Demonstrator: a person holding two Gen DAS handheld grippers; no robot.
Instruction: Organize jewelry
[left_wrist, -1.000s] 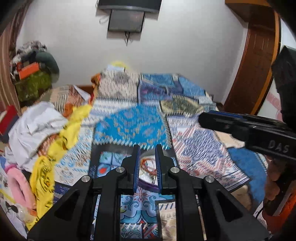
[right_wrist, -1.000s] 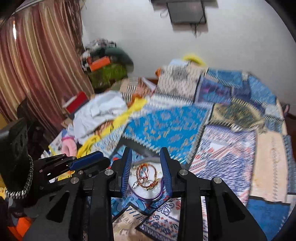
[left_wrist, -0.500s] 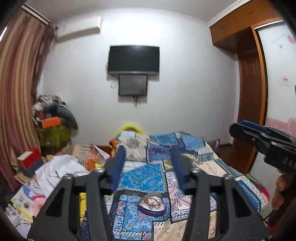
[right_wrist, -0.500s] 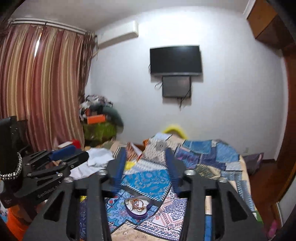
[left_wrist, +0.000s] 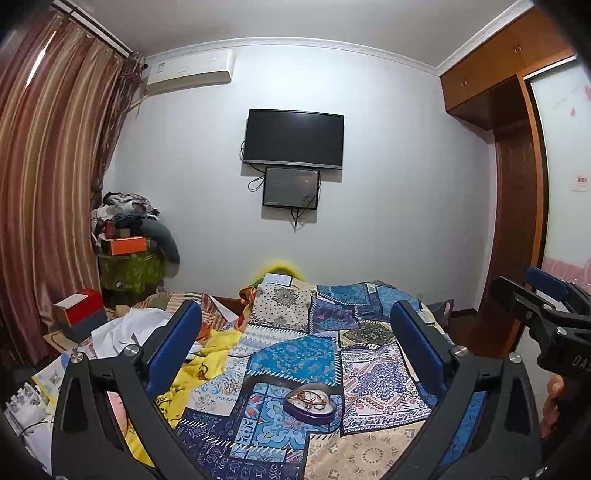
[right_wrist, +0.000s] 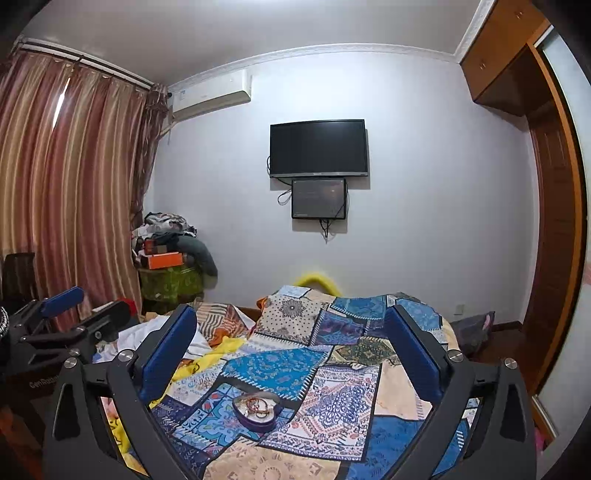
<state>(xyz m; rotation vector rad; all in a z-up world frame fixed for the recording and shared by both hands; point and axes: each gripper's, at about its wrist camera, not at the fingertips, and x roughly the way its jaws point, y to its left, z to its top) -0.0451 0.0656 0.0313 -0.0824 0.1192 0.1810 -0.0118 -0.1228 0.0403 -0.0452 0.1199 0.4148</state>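
A purple heart-shaped box (left_wrist: 309, 403) lies on the patchwork bedspread (left_wrist: 295, 362), holding a tangle of gold and red bangles and chains (left_wrist: 310, 398). It also shows in the right wrist view (right_wrist: 256, 411), with the jewelry (right_wrist: 256, 404) inside. My left gripper (left_wrist: 295, 332) is wide open and empty, held high and back from the box. My right gripper (right_wrist: 291, 332) is wide open and empty too, likewise well back from the box. Each gripper shows at the edge of the other's view: the right one (left_wrist: 546, 310) and the left one (right_wrist: 55, 325).
White and yellow clothes (left_wrist: 155, 354) lie on the bed's left side. A red and white box (left_wrist: 79, 314) and a cluttered green stand (left_wrist: 129, 258) are at the left by the curtains. A TV (left_wrist: 293, 138) hangs on the far wall. A wooden wardrobe (left_wrist: 513, 184) stands at the right.
Both grippers have pulled up and back from close over the heart-shaped box and have opened from narrow to wide. The box and jewelry stay on the bed.
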